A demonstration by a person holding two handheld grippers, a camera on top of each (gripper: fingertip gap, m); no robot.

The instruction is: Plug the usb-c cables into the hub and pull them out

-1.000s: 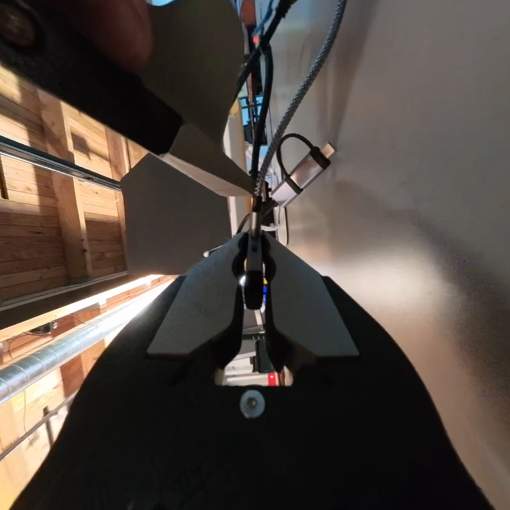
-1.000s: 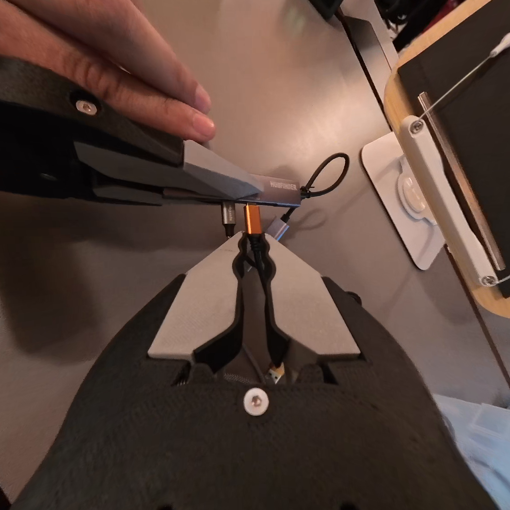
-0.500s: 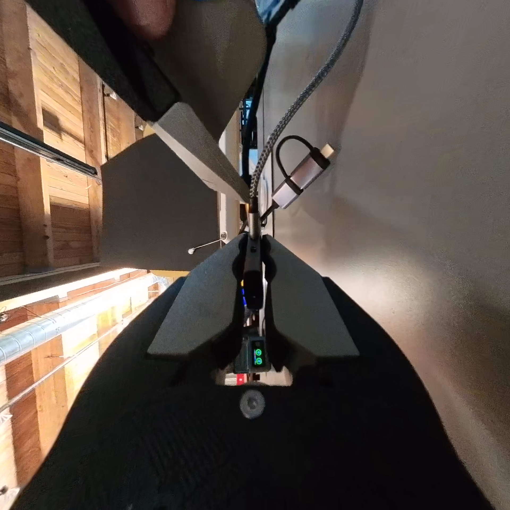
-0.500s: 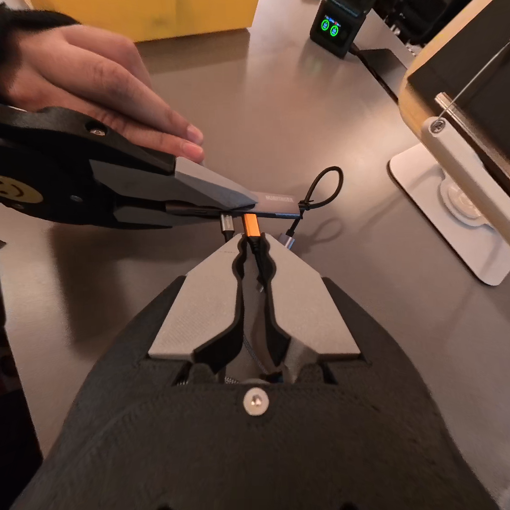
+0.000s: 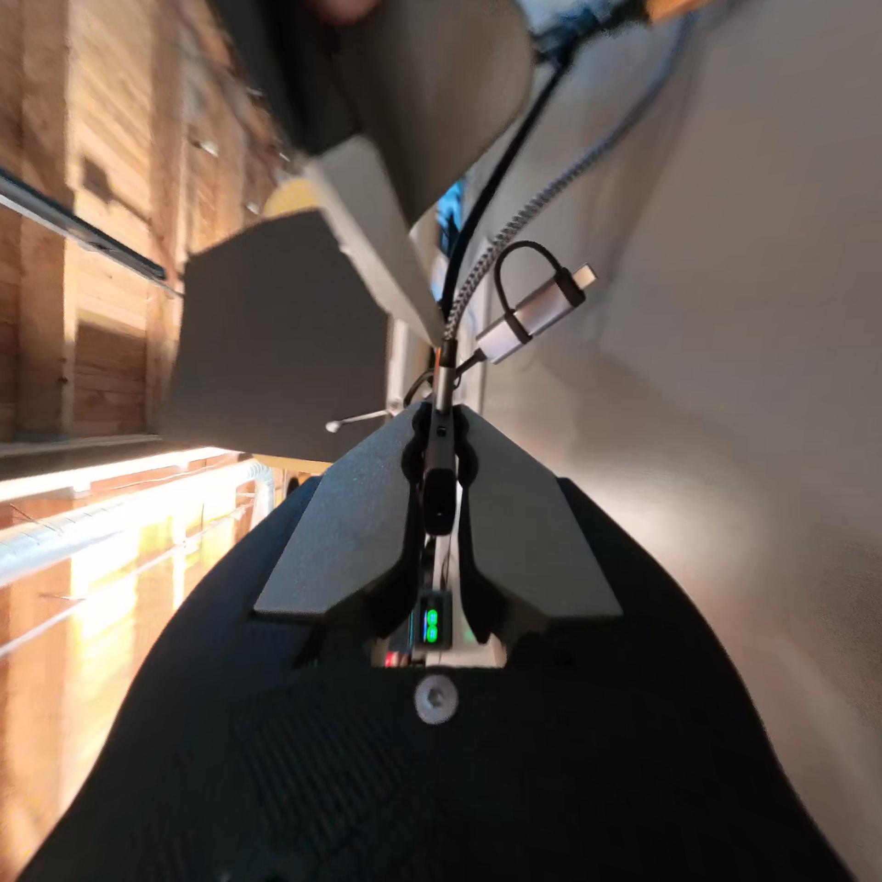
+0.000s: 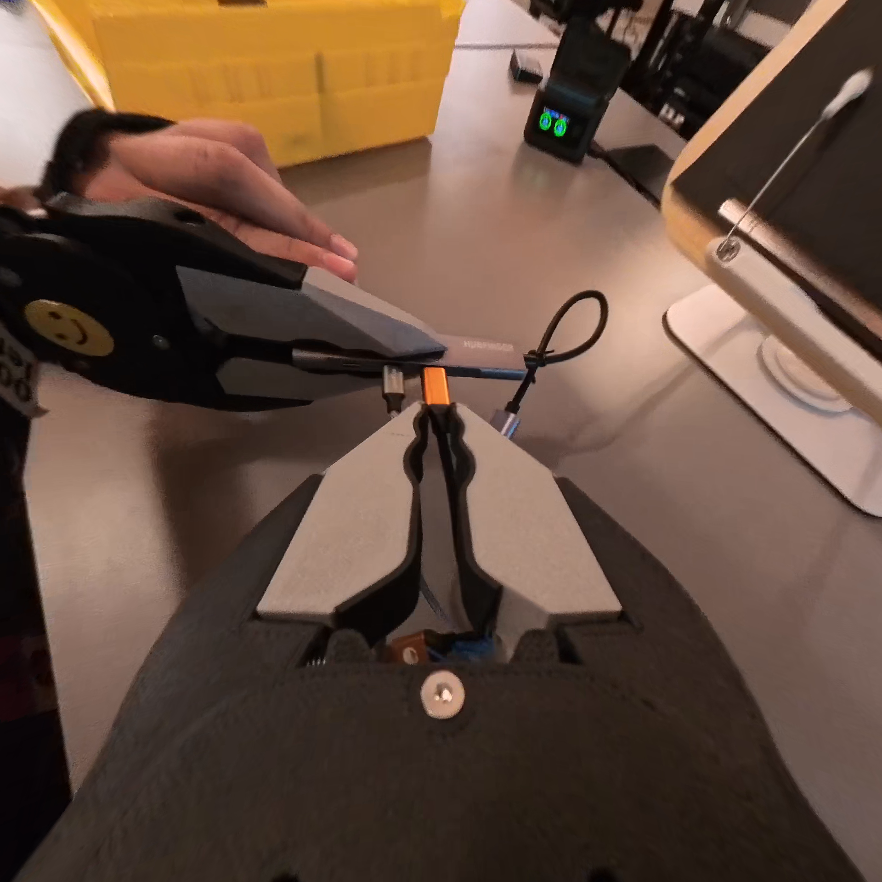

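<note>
A person's left hand-held gripper (image 6: 429, 351), seen from the side in the right wrist view, is closed flat on a slim grey hub (image 6: 482, 355) and holds it level above the grey counter (image 6: 477, 229), with the person's hand (image 6: 215, 186) resting along the top of the tool. The right hand-held gripper (image 6: 438, 411) is pinched shut on a black cable (image 6: 446, 477) just behind its orange usb-c plug (image 6: 435, 384), whose tip meets the near edge of the hub; how deep it sits cannot be told. Just to the left, a silver plug (image 6: 393, 384) on a braided cable (image 5: 482, 272) also stands at the hub's edge. The hub's own short lead loops from its far end, bound with a tie, down to a silver adapter (image 5: 530, 320) that hangs close to the counter. In the left wrist view the hub (image 5: 439, 491) shows end-on between the closed fingers, with the right hand-held gripper's grey fingers (image 5: 377, 267) reaching in from above. Beyond, on the counter, stand a yellow bin (image 6: 267, 71), a small black device with green lights (image 6: 563, 119) and a white stand (image 6: 763, 382) carrying a wood-edged dark panel (image 6: 782, 157).
</note>
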